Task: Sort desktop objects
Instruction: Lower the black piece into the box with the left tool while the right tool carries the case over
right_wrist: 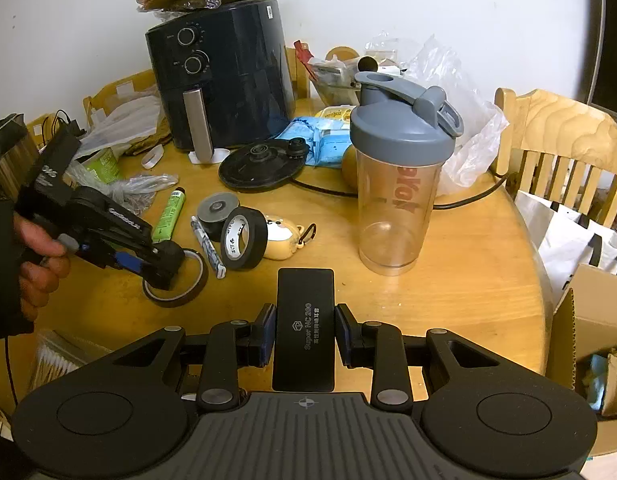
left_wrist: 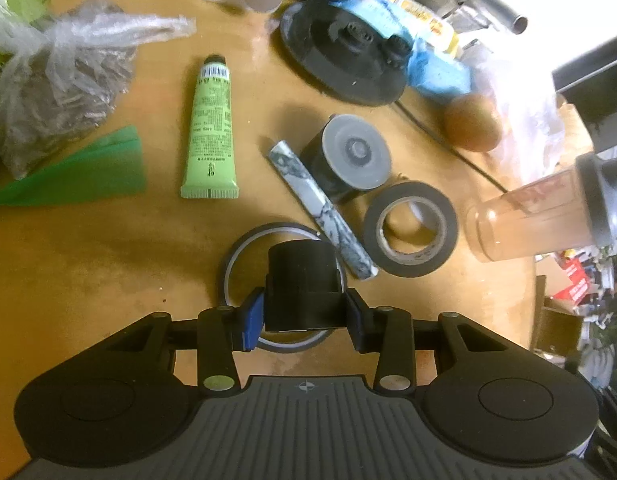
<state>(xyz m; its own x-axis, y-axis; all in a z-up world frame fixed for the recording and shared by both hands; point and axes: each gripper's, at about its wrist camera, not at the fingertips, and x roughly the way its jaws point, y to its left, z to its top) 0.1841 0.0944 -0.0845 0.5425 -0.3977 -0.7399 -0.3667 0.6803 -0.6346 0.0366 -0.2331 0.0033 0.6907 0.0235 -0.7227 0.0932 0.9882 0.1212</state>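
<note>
My left gripper (left_wrist: 304,314) is shut on a black cylindrical piece (left_wrist: 302,284) and holds it over a thin brown tape ring (left_wrist: 236,252) on the wooden table (left_wrist: 108,264). In the right wrist view the left gripper (right_wrist: 148,264) and the black piece (right_wrist: 168,260) sit on that ring (right_wrist: 188,292). My right gripper (right_wrist: 304,334) is shut on a flat black box (right_wrist: 304,328) marked "Super NC 200", above the table's near edge. A black tape roll (left_wrist: 410,228), a marbled stick (left_wrist: 322,204), a grey-lidded black can (left_wrist: 350,156) and a green tube (left_wrist: 210,128) lie ahead.
A clear shaker bottle (right_wrist: 400,176) with a grey lid stands at mid-right. A black air fryer (right_wrist: 224,72), a black kettle base (right_wrist: 260,166), blue packets (right_wrist: 328,144), plastic bags (left_wrist: 60,80) and a dog-shaped keychain (right_wrist: 282,242) crowd the table. A wooden chair (right_wrist: 564,140) and cardboard box (right_wrist: 588,328) stand at right.
</note>
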